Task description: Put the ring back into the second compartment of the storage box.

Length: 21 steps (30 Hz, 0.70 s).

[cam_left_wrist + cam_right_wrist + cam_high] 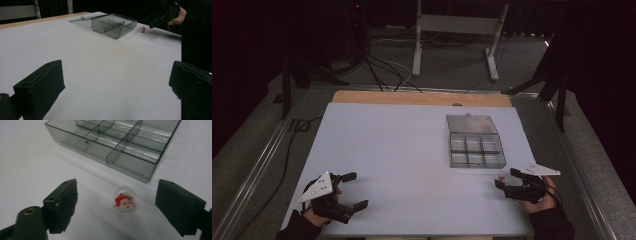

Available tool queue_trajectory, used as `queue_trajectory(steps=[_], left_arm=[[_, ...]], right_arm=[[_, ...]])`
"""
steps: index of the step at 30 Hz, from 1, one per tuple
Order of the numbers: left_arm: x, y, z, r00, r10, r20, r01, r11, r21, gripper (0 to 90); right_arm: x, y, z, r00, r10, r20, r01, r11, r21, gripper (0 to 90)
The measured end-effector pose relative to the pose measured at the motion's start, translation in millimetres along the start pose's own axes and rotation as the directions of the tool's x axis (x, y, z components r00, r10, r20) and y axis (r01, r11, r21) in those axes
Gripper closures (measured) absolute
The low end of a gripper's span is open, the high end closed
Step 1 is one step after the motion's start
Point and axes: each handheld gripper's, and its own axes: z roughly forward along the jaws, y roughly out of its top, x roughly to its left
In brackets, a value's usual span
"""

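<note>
Your right gripper [117, 202] hangs spread wide over a small Santa ring [124, 202], which lies on the counter [402, 165] just in front of the near wall of the open box [110, 147], apart from it. The ring sits between your jaws, a little nearer the right one, with its clear band pointing toward the box and the Santa face toward you.

The step in hand looks like picking up that ring, most likely to drop it into one of the box's cells. To do it well:

- Shift the gripper slightly so the ring sits midway between the jaws; otherwise one jaw will likely touch first and push it sideways.
- Lower until the tips almost touch the counter. The ring is low and flat, so a high pinch will probably slip over it.
- Close slowly on the Santa face rather than the thin clear band, which could squirt out.
- Lift straight up before moving over the box wall, so you don't knock the box.

Your left gripper [343, 192] is released too, holding nothing, resting well apart at the near left of the counter. Keep it there; the box may need steadying only if it slides.
</note>
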Motion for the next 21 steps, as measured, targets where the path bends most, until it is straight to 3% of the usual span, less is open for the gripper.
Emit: queue_trajectory(steps=[9, 21], left_arm=[[0.0, 0.2, 0.0, 1.0, -0.001, 0.003, 0.001, 1.0, -0.005, 0.4], [0.2, 0.0, 0.1, 1.0, -0.002, 0.002, 0.002, 1.0, -0.002, 0.4]], right_arm=[[-4.4, -5.7, 7.6, 0.9963, -0.072, 0.046, 0.07, 0.996, 0.048, 36.3], [-8.3, -8.6, 14.8, 0.992, -0.122, 0.032, 0.119, 0.989, 0.086, 51.8]])
